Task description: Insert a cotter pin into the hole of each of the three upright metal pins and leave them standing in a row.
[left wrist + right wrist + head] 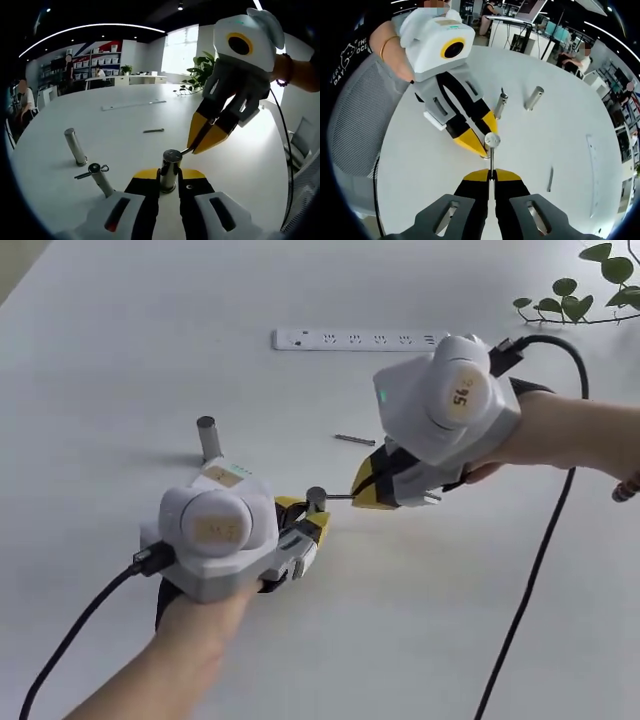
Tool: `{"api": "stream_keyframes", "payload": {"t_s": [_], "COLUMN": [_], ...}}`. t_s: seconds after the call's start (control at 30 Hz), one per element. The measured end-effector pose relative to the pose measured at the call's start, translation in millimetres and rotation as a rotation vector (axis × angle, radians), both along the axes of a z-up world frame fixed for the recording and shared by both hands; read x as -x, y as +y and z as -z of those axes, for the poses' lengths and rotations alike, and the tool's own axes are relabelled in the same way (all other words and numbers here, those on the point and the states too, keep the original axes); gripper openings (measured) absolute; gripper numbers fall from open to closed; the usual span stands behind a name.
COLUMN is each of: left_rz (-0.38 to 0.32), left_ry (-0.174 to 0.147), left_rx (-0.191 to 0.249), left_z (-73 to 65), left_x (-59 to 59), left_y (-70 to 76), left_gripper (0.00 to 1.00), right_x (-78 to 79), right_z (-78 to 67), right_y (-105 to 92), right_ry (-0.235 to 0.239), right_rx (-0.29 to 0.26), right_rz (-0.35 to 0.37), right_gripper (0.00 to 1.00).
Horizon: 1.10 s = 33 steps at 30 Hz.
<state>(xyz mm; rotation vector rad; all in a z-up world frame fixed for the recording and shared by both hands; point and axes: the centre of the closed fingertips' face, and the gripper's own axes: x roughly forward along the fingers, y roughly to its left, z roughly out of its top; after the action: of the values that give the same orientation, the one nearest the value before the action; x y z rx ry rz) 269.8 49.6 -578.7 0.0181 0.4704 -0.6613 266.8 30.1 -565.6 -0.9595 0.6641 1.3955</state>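
L: left gripper (305,518) low, pointing right, jaws closed around metal pin (170,167) | R: right gripper (362,490) higher, pointing left, jaws pinched on cotter pin (491,159) | TIPS: facing, close together

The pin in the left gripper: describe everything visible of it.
The pin is a short, round, shiny grey metal post with a flat top and a wider foot. It stands upright on the white table, clamped low between the left gripper's yellow-tipped jaws. The thin cotter pin held by the right gripper meets its side just under the top; whether it has entered a hole cannot be told.
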Motion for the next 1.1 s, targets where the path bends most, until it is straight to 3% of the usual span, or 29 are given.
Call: {"api": "stream_keyframes", "payload": {"t_s": [0.4, 0.53, 0.63, 0.87, 1.03, 1.1], "left_rz": [-0.032, -0.059, -0.058, -0.063, -0.069, -0.071], "left_ry": [0.005, 0.038, 0.022, 0.030, 0.038, 0.040], "left_rx": [0.013, 0.036, 0.013, 0.014, 0.021, 0.022], "left_z": [3.7, 6.4, 6.6, 7.2, 7.6, 7.7], "left_x": [-0.4, -0.9, -0.3, -0.4, -0.4, -0.5], "left_y": [-0.9, -0.4, -1.6, -0.2, 0.0, 0.1], "left_gripper": [0.12, 0.13, 0.13, 0.13, 0.13, 0.13], "right_x": [-1.1, -0.5, -1.0, -0.5, 3.3, 3.1], "right_z": [0.1, 1.2, 2.1, 2.4, -2.2, -2.1], "right_y": [11.3, 14.3, 15.9, 18.9, 15.5, 12.8], "right_ry": [0.015, 0.019, 0.031, 0.070, 0.061, 0.059], "right_rx": [-0.003, -0.007, -0.016, -0.055, -0.064, -0.063], "right_rz": [0.009, 0.020, 0.035, 0.081, 0.089, 0.083], "right_gripper": [0.00, 0.00, 0.00, 0.00, 0.08, 0.06]}}
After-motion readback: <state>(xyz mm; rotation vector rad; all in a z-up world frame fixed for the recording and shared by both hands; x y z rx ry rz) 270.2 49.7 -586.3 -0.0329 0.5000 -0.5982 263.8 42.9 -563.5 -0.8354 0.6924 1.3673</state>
